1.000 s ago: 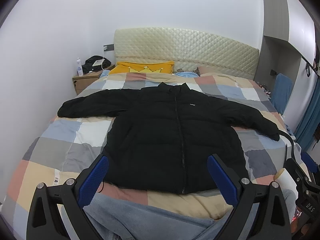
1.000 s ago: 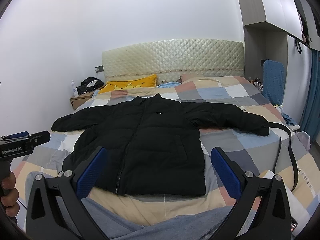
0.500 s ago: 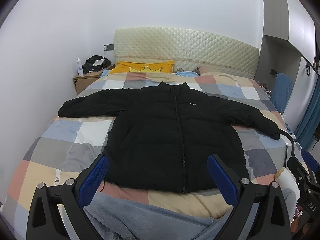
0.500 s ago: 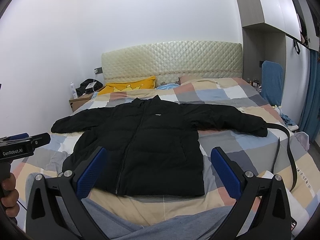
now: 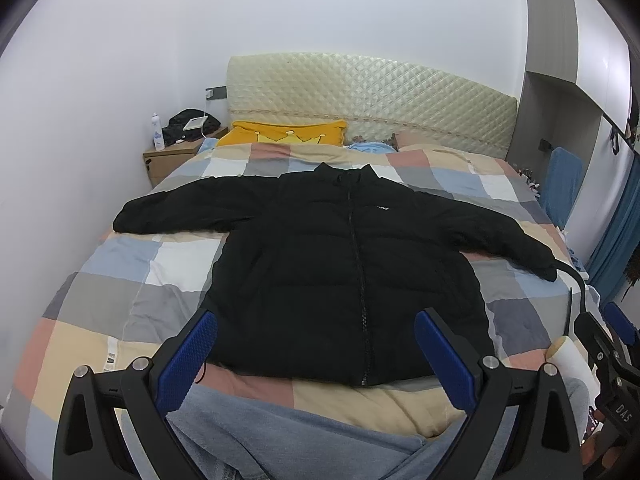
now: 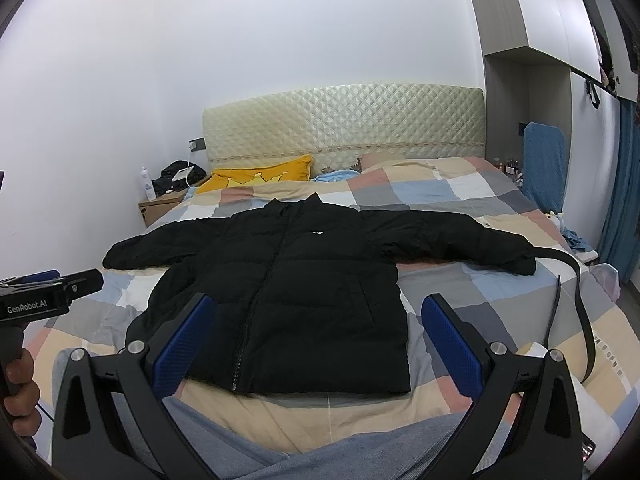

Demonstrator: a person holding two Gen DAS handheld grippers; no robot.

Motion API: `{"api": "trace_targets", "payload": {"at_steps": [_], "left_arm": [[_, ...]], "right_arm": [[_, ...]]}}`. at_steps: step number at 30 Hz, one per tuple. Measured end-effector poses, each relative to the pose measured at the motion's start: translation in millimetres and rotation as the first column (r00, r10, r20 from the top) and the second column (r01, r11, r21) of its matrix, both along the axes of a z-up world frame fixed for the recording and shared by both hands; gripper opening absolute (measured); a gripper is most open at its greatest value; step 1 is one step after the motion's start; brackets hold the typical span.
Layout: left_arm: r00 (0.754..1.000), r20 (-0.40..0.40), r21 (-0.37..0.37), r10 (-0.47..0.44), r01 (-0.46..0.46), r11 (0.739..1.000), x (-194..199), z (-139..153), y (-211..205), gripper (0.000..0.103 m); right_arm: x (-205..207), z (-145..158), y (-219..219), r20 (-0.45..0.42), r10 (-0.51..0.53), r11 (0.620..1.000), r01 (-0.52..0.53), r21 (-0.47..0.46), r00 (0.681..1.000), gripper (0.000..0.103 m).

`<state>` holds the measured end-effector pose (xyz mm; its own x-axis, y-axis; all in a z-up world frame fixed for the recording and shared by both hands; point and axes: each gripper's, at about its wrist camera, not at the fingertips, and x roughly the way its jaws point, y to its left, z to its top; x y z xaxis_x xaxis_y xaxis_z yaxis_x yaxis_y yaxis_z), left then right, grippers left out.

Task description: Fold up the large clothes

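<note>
Both my tongs, left (image 5: 316,354) and right (image 6: 316,340), gape empty; the puffy jacket (image 5: 344,280) at twelve o'clock may slip when pinched.

Black hand-held gripper (image 5: 316,350) frames, blue ribbed pads (image 6: 182,350), silver screws, white "GenRobot.AI" lettering.

Left tongs (image 6: 48,300) body: "GenRobot.AI"
Right tongs (image 5: 616,416) body: "DAS"
Jacket (image 6: 318,233) chest label: white, unreadable
Bed cover (image 5: 110,360) print: "FA", partial
</note>
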<state>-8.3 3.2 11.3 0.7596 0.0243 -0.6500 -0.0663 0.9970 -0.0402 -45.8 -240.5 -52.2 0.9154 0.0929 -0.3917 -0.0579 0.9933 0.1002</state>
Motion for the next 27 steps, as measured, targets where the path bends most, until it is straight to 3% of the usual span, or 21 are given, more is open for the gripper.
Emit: {"api": "trace_targets", "payload": {"at_steps": [18,24,27], "left_arm": [[0.999,-0.039,-0.015,-0.002,0.001,1.000,3,-6,-3,0.100],[0.999,-0.021,0.014,0.026,-0.026,1.000,1,-6,-1,0.100],[1.000,-0.016,-0.013,0.023,-0.024,1.000,1,-6,5,0.100]], "right_arm": [[8,-4,1,-0.043,-0.013,1.000,0.013,-0.002,0.999,0.103],[10,-7,-1,-0.063,-0.020,1.000,0.021,0.003,0.998,0.103],[13,-7,0,-0.072,-0.031,1.000,0.031,-0.005,0.997,0.103]]}}
